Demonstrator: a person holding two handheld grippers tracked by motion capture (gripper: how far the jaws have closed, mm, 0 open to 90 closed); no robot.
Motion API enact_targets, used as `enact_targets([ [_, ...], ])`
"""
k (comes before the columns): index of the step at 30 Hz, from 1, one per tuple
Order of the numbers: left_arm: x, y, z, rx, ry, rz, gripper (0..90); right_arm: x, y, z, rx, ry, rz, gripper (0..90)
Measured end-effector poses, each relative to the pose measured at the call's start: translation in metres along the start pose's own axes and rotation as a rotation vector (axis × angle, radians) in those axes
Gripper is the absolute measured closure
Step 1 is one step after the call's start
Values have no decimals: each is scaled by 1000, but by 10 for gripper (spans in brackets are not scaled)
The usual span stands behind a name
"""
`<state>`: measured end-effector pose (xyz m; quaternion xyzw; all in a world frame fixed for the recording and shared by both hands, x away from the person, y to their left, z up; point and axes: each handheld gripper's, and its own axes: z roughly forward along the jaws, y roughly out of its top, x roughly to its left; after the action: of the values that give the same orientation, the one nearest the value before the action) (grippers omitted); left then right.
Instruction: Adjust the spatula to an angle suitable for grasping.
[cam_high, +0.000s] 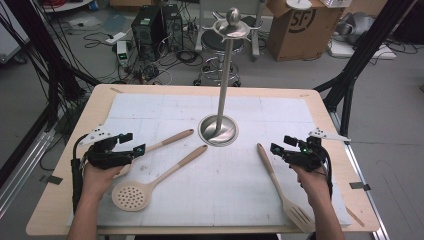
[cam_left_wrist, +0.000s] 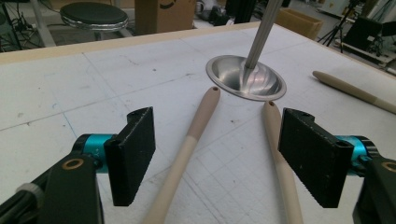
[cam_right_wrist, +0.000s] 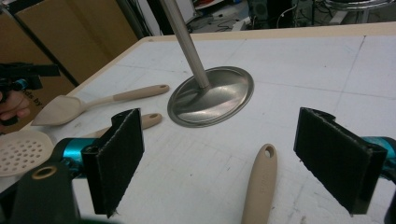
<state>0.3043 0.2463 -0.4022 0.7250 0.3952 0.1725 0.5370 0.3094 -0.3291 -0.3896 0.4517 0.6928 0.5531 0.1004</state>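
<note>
White gridded matting covers the wooden table (cam_high: 65, 210), and the metal stand's round base (cam_high: 218, 130) serves as the landmark on it. Nearest the person, left of and below that base, the skimmer (cam_high: 131, 195) lies flat with its perforated head toward the front edge and its handle angled up toward the base. The left gripper (cam_high: 136, 144) hovers over the left side, jaws well apart and gripping nothing; in the left gripper view two pale handles run between its pads toward the base, touching neither pad. One of them belongs to the flat spoon (cam_right_wrist: 63, 109), which lies left of the base, its handle end pointing at it. Right of the base, the slotted turner (cam_high: 298, 214) lies with its head near the front edge and its handle reaching up toward the base. The right gripper (cam_high: 276, 148) sits just beside that handle, jaws wide and empty. Beyond the table stand a stool (cam_high: 221, 44), a cardboard box (cam_high: 300, 27) and cables.
</note>
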Motion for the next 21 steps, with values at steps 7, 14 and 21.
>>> enact_targets([
  [7,-2,5,-1,10,-29,-1,277,-1,0,-1,11,2,3,151],
  [14,1,14,-1,56,-55,-11,331,-4,1,-4,12,-11,10,151],
  [21,7,15,13,126,-39,-23,392,-2,2,-3,11,0,7,151],
])
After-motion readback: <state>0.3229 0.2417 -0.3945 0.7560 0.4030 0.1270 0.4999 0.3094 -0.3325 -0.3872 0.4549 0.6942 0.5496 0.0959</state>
